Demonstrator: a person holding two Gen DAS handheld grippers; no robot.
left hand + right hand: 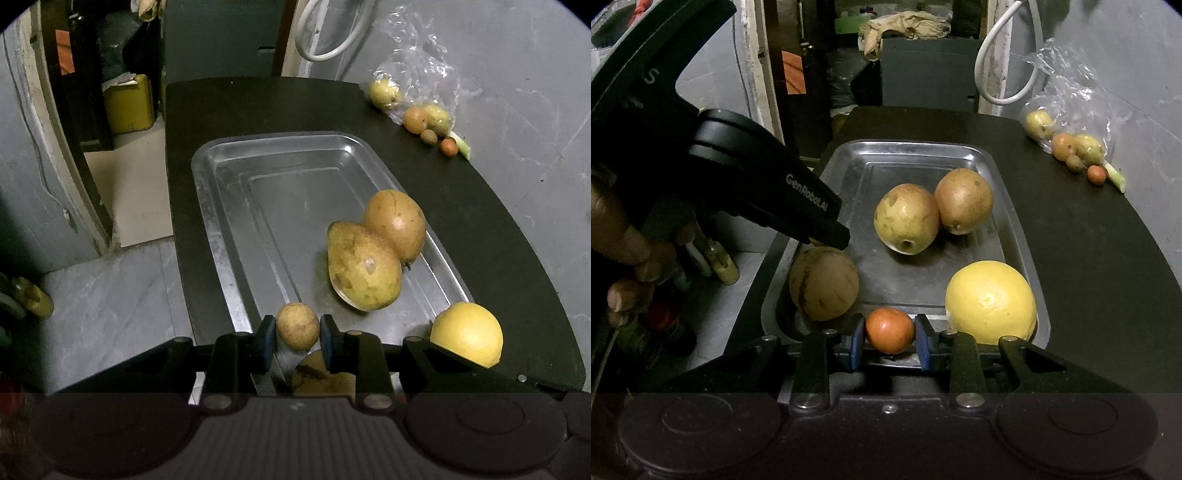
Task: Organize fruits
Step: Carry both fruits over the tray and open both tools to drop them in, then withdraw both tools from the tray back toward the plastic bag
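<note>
1. Your left gripper (298,338) has its blue pads pinching a small speckled yellow-brown fruit (297,325), held at the near end of the metal tray (236,206).
2. Just below that fruit, in the left wrist view, a larger brown fruit (319,373) shows between the fingers; in the right wrist view it sits in the tray's near left corner, under the tip of your left gripper.
3. Your right gripper (890,341) has its jaws closed on a small orange fruit (889,330), held at the tray's near rim.
4. Two big yellow-brown fruits lie touching each other in the tray: the nearer mango (364,271) and the farther mango (396,223), towards the right side in the left wrist view.
5. A large yellow citrus (990,301) rests in the tray's near right corner, just beside the orange fruit you hold.
6. The tray stands on a dark table (498,229) against a grey wall.
7. At the table's far right edge, a clear plastic bag (1075,85) lies with a loose cluster of small fruits (1071,147) by it, well apart from the tray.
8. Your hand (624,254) grips the left gripper's handle at the left edge of the right wrist view.
</note>
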